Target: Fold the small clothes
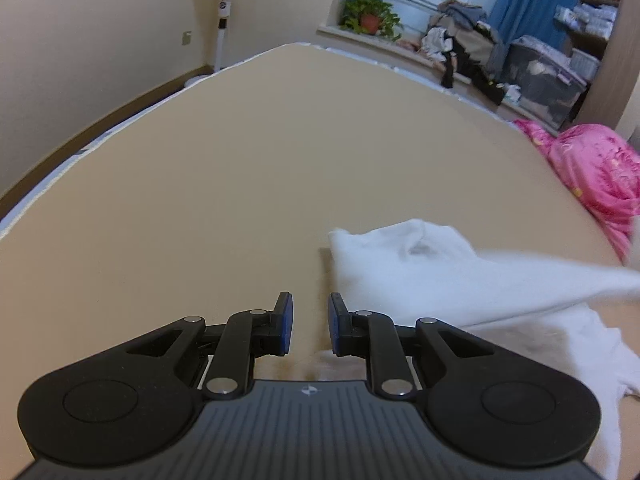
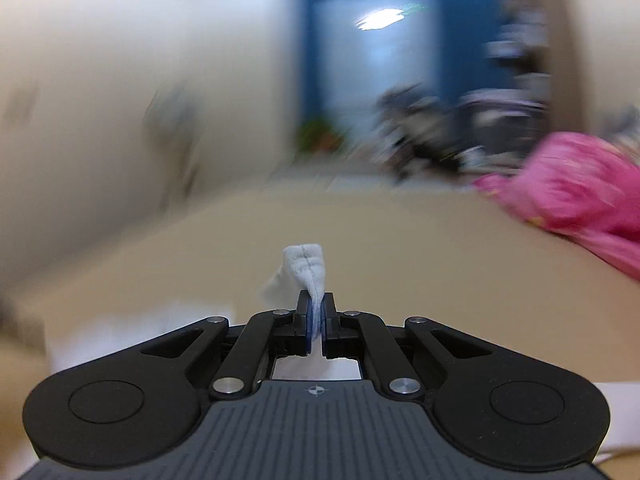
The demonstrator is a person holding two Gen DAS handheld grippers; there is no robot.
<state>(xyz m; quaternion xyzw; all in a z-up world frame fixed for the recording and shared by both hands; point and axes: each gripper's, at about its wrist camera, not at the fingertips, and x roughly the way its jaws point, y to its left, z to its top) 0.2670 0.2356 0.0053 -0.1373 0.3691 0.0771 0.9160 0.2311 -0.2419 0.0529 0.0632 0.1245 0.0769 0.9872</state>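
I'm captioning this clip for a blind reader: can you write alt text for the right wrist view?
The right gripper is shut on a bunched fold of white garment, pinched between its black fingers above a tan bed surface. The room behind is motion-blurred: a pink quilt at right, blue curtains beyond.

Bedroom clutter sitting around a tan bed

A standing fan (image 1: 222, 8) is standing by the wall, a potted plant (image 1: 370, 14) is sitting on the windowsill, a pink quilt (image 1: 592, 168) is lying bunched at the bed's (image 1: 240, 168) edge.
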